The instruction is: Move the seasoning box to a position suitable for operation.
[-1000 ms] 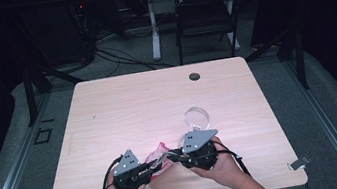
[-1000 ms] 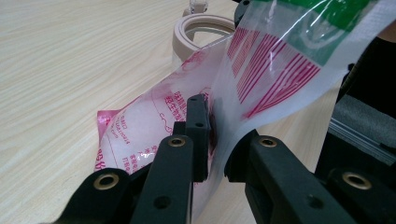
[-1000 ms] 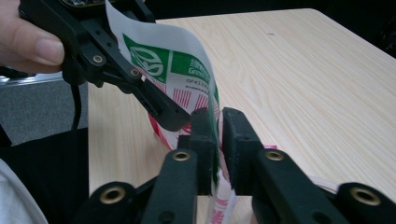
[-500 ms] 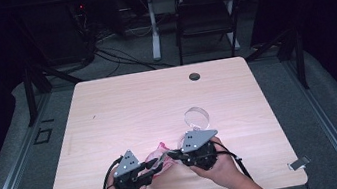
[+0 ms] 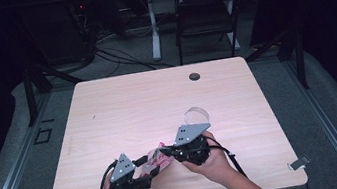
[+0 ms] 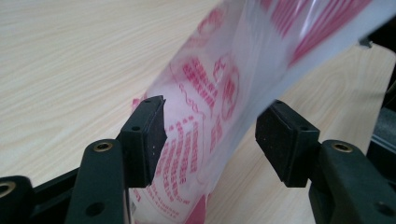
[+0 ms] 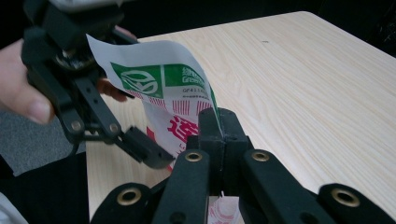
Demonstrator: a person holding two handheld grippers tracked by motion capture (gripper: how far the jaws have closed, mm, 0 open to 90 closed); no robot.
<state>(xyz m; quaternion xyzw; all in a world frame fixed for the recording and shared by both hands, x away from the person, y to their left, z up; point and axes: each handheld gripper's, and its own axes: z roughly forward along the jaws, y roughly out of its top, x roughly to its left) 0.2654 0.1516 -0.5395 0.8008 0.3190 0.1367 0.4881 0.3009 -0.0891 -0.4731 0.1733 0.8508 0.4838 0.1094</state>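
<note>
**Bag strung between two grippers, left jaws let go**

Near edge of the table (image 5: 108, 108), both hands low and close together. A thin plastic bag (image 5: 158, 157), white with red print, hangs in the short gap between the two tools, just above the wood.

Right gripper (image 7: 218, 122): jaws pressed flat together, pinching one edge of the bag. In the right gripper view the film rises out of the closed pads and curls over, showing a green logo panel. Firm hold, as far as I can judge.

Left gripper (image 6: 210, 135): jaws have just been opening. They now stand well apart with the bag passing between them; the film lies against the left pad or just in front of it (cannot tell which) and is clear of the right pad. No pinch here.

Orientation: the bag's long axis runs from one gripper to the other, roughly along the table's near edge in the high view, rising a little toward the right gripper. In the left gripper view it slants from low and near to high and far right.

Judgement: the right hand carries the bag alone. The left is nearer the free end and sits square across it, so a fresh bite means shifting along that axis, then closing.

A clear curved strip of plastic (image 5: 196, 115) lies on the table just beyond the right gripper, untouched.
</note>
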